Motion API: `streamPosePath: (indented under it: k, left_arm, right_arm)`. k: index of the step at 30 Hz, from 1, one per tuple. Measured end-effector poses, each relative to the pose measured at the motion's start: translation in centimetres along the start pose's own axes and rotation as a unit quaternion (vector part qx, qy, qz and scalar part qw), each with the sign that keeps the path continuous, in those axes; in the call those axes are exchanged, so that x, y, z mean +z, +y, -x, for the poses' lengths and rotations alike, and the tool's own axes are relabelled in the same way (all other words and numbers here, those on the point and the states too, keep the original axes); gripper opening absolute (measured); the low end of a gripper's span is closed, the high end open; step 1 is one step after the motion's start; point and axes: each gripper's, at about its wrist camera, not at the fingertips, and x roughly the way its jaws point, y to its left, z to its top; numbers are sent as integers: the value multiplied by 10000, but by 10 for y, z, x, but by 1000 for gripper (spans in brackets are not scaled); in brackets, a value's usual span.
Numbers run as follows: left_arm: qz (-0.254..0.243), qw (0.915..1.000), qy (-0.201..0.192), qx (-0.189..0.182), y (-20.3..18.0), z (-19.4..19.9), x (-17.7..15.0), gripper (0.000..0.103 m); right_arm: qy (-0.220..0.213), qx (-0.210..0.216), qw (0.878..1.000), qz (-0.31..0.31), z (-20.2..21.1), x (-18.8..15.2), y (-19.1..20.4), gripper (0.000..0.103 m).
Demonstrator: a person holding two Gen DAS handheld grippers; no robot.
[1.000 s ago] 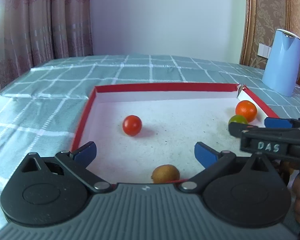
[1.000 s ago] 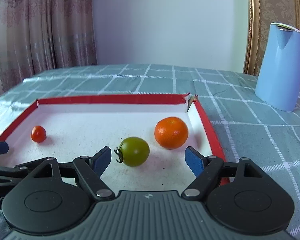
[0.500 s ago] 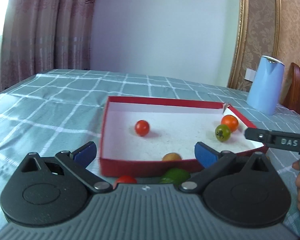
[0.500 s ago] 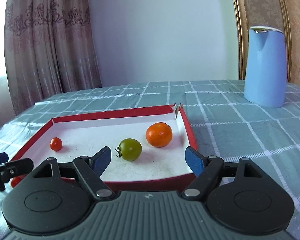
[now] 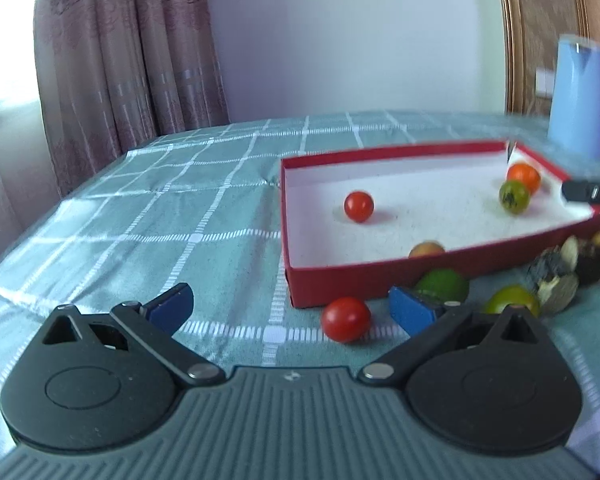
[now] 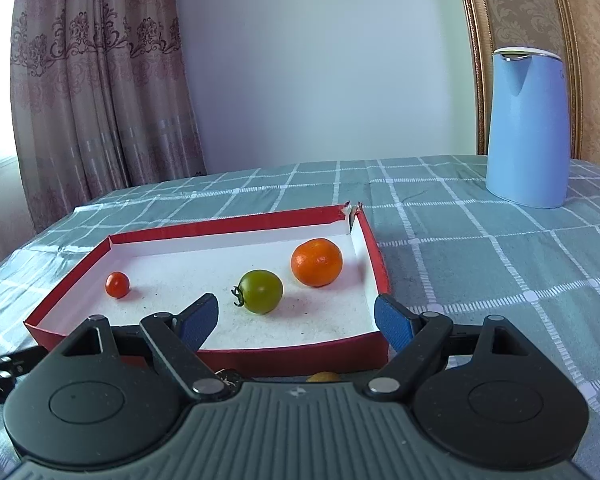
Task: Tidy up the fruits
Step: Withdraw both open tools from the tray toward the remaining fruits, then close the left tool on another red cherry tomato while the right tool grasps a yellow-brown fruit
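Note:
A shallow red box (image 5: 420, 276) (image 6: 300, 354) with a white floor lies on the checked cloth. It holds a small red tomato (image 5: 358, 207) (image 6: 117, 284), a green tomato (image 5: 513, 196) (image 6: 260, 291), an orange (image 5: 524, 176) (image 6: 317, 262) and a brownish fruit (image 5: 426, 249) by its near wall. On the cloth before the box lie a red tomato (image 5: 346, 319), a green lime (image 5: 442, 284), another green fruit (image 5: 510, 300) and dark husked fruits (image 5: 568, 264). My left gripper (image 5: 290, 308) is open over the cloth, nothing between its fingers. My right gripper (image 6: 296, 324) is open above the box's near wall.
A light blue kettle (image 5: 578, 96) (image 6: 528, 128) stands on the table's far right. Curtains (image 5: 112, 60) hang behind the table on the left, beside a plain wall. Open checked cloth (image 5: 160, 220) stretches left of the box.
Both grippers have drawn back from over the box floor to the near side of the table. The loose fruits in front of the box came into the left wrist view.

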Motion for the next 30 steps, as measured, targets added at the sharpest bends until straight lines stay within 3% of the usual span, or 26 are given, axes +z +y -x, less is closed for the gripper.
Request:
streamPosePath:
  k: [5, 11, 17, 24, 27, 30]
  left_arm:
    - [-69, 9998, 136, -108, -1, -6, -3, 87]
    - [-80, 9985, 196, -513, 1, -8, -6, 54]
    - [-203, 9972, 126, -708, -3, -6, -7, 33]
    - [-35, 9965, 154, -822, 2, -6, -8, 30]
    - [-43, 9965, 153, -817, 2, -6, -8, 30]
    - [-26, 9964, 156, -828, 2, -6, -7, 30]
  right_arm:
    - [18, 45, 10000, -76, 4, -1, -3, 85]
    - [-6, -68, 10000, -62, 7, -2, -4, 85]
    - [-43, -252, 9996, -83, 13, -2, -9, 85]
    - [-353, -614, 9972, -235, 38, -9, -31, 85]
    - [-450, -730, 9940, -674, 50, -13, -55, 85]
    - [-111, -595, 9953, -759, 47, -19, -70, 85]
